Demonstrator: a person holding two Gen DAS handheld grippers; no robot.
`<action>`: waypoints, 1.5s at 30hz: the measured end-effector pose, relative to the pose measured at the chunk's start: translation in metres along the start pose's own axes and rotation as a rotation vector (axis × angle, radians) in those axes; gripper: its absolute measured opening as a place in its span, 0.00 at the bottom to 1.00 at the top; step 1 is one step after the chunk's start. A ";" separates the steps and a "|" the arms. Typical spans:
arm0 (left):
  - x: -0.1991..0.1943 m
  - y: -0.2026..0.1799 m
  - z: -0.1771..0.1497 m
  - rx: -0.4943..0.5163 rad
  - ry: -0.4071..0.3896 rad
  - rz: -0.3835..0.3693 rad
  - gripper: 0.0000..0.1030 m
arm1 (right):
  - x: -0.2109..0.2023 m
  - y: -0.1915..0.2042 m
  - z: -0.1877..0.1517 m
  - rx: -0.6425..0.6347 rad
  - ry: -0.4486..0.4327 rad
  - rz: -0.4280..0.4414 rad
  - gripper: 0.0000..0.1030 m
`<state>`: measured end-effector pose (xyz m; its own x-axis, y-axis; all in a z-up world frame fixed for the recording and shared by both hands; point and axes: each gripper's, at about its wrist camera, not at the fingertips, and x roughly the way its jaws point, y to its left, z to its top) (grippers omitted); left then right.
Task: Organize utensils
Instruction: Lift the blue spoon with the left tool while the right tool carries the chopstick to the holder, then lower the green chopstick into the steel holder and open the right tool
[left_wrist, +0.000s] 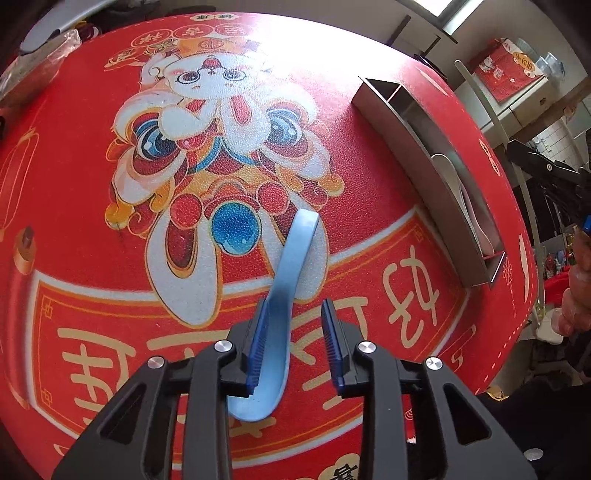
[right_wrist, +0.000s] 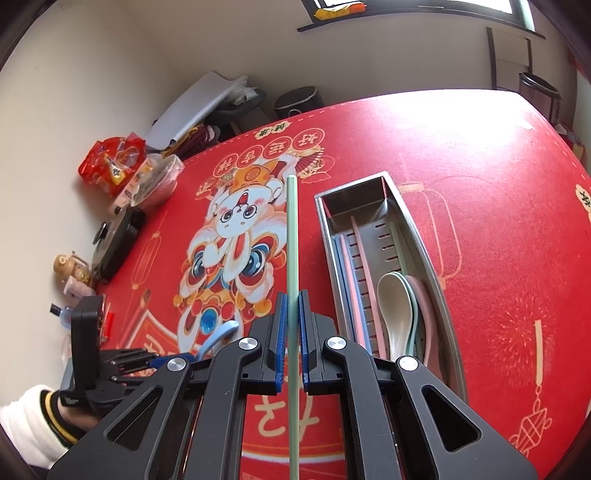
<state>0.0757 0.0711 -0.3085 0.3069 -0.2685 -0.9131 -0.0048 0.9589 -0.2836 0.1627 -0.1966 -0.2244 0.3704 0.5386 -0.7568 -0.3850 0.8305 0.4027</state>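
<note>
Blue spoon (left_wrist: 291, 280) between parted left tongs (left_wrist: 295, 347), green chopstick (right_wrist: 291, 236) clenched by right tongs (right_wrist: 292, 332), only right view.

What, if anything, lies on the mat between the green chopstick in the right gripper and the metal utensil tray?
Nothing visible: only bare red mat separates the green chopstick from the metal utensil tray.

Green chopstick (right_wrist: 291, 236): near end cut off by the lower picture edge. Blue spoon (left_wrist: 284, 280): bowl partly hidden behind the left gripper (left_wrist: 295, 347) finger. Metal utensil tray (right_wrist: 413, 236): near end hidden behind the right gripper (right_wrist: 291, 332); lower chopsticks indistinct.
</note>
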 end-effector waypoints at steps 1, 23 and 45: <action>-0.002 0.000 0.001 0.003 -0.009 -0.007 0.28 | 0.000 0.000 0.000 0.000 0.000 -0.001 0.06; 0.029 -0.012 0.012 0.175 0.012 0.018 0.14 | -0.016 -0.026 -0.006 0.083 -0.031 -0.045 0.06; -0.016 -0.036 0.035 -0.101 -0.170 -0.084 0.13 | 0.066 -0.056 0.025 -0.017 0.115 -0.067 0.06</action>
<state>0.1038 0.0439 -0.2732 0.4665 -0.3197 -0.8247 -0.0650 0.9175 -0.3925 0.2298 -0.2037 -0.2841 0.2965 0.4616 -0.8361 -0.3775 0.8608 0.3414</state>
